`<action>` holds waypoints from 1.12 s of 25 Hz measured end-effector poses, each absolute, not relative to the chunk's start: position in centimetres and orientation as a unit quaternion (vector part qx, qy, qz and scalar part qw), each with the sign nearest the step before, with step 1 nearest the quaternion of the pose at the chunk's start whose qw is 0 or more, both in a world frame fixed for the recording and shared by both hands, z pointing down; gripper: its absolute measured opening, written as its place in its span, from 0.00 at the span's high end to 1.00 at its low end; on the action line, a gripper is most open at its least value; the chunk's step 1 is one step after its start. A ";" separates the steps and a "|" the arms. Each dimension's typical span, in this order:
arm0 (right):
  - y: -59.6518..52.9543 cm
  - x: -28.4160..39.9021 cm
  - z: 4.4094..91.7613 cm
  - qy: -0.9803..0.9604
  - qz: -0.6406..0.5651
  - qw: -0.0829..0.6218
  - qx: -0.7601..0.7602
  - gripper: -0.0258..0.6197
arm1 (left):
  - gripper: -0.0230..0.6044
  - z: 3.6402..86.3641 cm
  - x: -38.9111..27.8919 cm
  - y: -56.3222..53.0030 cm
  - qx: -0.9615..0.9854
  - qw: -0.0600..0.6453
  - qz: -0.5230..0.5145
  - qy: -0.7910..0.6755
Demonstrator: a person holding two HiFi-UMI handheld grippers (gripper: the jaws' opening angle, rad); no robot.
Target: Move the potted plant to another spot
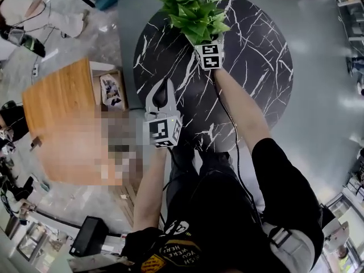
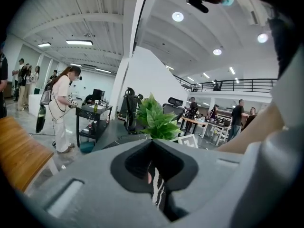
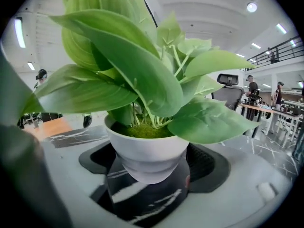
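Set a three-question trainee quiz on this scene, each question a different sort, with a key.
1. True or false: the left gripper has a thing between its jaws.
2. Fill in: the green leafy plant in a white round pot sits between the jaws of the ___ gripper.
3. The round table under the plant is: A orange wood; B black marble with white veins; C clear glass.
Key: 1 false, its jaws are together and empty; 2 the right gripper; 3 B.
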State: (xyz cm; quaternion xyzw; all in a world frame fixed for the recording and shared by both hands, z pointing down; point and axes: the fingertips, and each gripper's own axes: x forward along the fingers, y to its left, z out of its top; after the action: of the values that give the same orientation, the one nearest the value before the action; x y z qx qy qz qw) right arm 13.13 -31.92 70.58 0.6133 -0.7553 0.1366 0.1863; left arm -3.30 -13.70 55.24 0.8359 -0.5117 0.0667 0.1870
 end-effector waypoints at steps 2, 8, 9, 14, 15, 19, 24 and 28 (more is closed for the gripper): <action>-31.7 16.6 70.6 -0.741 0.138 0.188 0.630 0.23 | 0.96 55.5 -2.2 -13.6 0.840 0.188 0.071 -0.504; -28.2 29.9 70.6 -0.677 0.155 0.185 0.695 0.23 | 0.96 55.9 1.2 -13.2 0.856 0.188 0.073 -0.476; -27.3 31.9 70.6 -0.667 0.159 0.183 0.704 0.23 | 0.96 55.9 1.6 -13.0 0.857 0.188 0.073 -0.474; -21.2 40.0 70.3 -0.622 0.166 0.185 0.742 0.23 | 0.96 55.8 3.0 -12.4 0.862 0.196 0.070 -0.463; -19.9 41.2 70.2 -0.615 0.167 0.184 0.748 0.23 | 0.96 55.7 3.3 -12.3 0.863 0.196 0.069 -0.461; -14.1 44.4 70.1 -0.592 0.175 0.175 0.767 0.23 | 0.96 55.5 4.8 -11.6 0.872 0.194 0.074 -0.444; -6.2 45.2 70.0 -0.585 0.176 0.170 0.774 0.23 | 0.96 55.4 7.3 -11.0 0.884 0.194 0.076 -0.417; 0.7 43.9 69.6 -0.591 0.173 0.187 0.765 0.23 | 0.96 54.9 9.0 -10.8 0.896 0.193 0.076 -0.393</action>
State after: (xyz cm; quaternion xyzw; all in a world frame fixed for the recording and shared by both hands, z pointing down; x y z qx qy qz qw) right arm 43.87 0.73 69.56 0.7653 -0.5912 0.1727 0.1873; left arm 9.03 -10.76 54.87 0.8958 -0.3930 0.0761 0.1930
